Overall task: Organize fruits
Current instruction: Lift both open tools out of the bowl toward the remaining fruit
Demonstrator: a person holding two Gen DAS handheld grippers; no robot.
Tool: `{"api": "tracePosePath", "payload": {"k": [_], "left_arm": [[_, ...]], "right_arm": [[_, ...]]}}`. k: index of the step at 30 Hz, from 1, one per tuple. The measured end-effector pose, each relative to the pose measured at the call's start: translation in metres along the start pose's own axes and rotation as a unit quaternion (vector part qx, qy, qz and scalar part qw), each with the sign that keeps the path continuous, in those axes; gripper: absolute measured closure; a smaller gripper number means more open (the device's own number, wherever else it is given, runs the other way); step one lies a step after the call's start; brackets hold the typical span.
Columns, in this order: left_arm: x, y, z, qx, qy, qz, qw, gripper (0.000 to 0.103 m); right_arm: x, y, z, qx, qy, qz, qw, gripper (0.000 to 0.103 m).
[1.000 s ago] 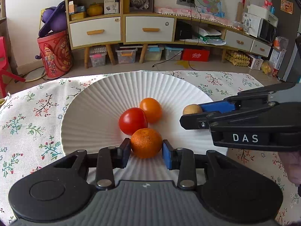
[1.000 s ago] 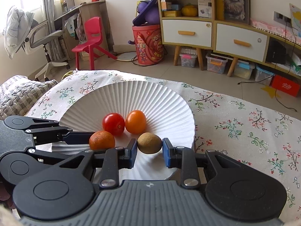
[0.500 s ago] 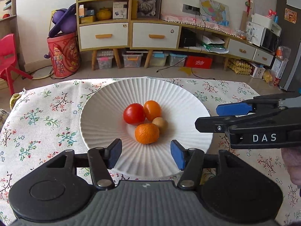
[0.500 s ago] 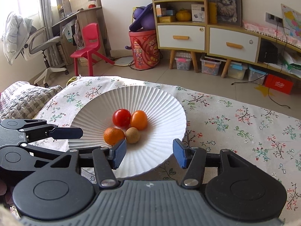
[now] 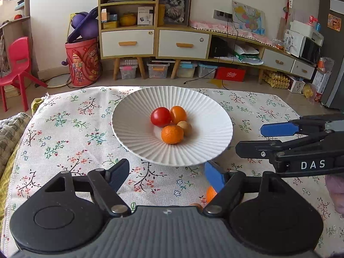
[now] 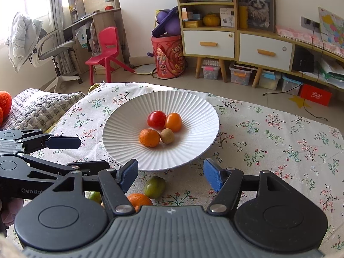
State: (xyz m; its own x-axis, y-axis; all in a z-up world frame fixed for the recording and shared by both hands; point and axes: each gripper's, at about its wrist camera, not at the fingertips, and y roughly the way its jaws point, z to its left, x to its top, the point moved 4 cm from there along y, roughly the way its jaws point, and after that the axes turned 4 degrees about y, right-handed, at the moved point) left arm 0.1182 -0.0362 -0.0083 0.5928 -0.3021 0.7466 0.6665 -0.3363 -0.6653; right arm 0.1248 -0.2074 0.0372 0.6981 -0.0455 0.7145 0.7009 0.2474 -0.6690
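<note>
A white ribbed plate (image 5: pixel 133 133) (image 6: pixel 193 111) sits on the floral tablecloth. It holds a red tomato (image 5: pixel 160 116) (image 6: pixel 156 119), an orange tomato (image 5: pixel 178 114) (image 6: pixel 173 121), a mandarin (image 5: pixel 172 134) (image 6: pixel 149 137) and a small brown fruit (image 5: pixel 186 127) (image 6: pixel 167 135). My left gripper (image 5: pixel 166 176) is open and empty, near the plate's front edge. My right gripper (image 6: pixel 171 173) is open and empty, also in front of the plate. On the cloth in front of the plate lie a green fruit (image 6: pixel 154 187), an orange (image 6: pixel 139 201) (image 5: pixel 210 193) and another green fruit (image 6: pixel 95 196).
The floral cloth (image 5: pixel 71 129) covers the table. A grey knitted blanket (image 6: pixel 36 107) lies at the left edge. Shelves, drawers, a red bucket (image 5: pixel 82 61) and a red chair (image 5: pixel 18 64) stand beyond the table.
Both grippers let go of their fruit onto the plate, opened wide and pulled back toward me. The mandarin and brown fruit now rest beside the tomatoes.
</note>
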Motion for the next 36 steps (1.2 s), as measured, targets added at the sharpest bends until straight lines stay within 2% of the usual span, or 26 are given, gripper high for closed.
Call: {"api": "tracePosePath", "payload": {"k": [13,18,21,36], "left_arm": [[-0.026,-0.01,0.003,0.006,-0.002,0.004,1.0,0.018],[-0.04,-0.011,0.004,0.012,-0.007,0.005,0.9999,0.011],[-0.048,-0.012,0.006,0.024,-0.008,0.008,0.9996,0.011],[-0.088,-0.01,0.021,0.055,0.003,0.045,0.9975,0.011]], "right_arm": [[-0.026,-0.005,0.008,-0.002,-0.005,0.007,1.0,0.024],[-0.036,-0.007,0.009,-0.002,0.0,0.009,1.0,0.013],[-0.043,-0.007,0.008,-0.003,0.01,0.014,1.0,0.009],[-0.077,-0.003,0.009,-0.034,-0.004,0.045,0.998,0.006]]}}
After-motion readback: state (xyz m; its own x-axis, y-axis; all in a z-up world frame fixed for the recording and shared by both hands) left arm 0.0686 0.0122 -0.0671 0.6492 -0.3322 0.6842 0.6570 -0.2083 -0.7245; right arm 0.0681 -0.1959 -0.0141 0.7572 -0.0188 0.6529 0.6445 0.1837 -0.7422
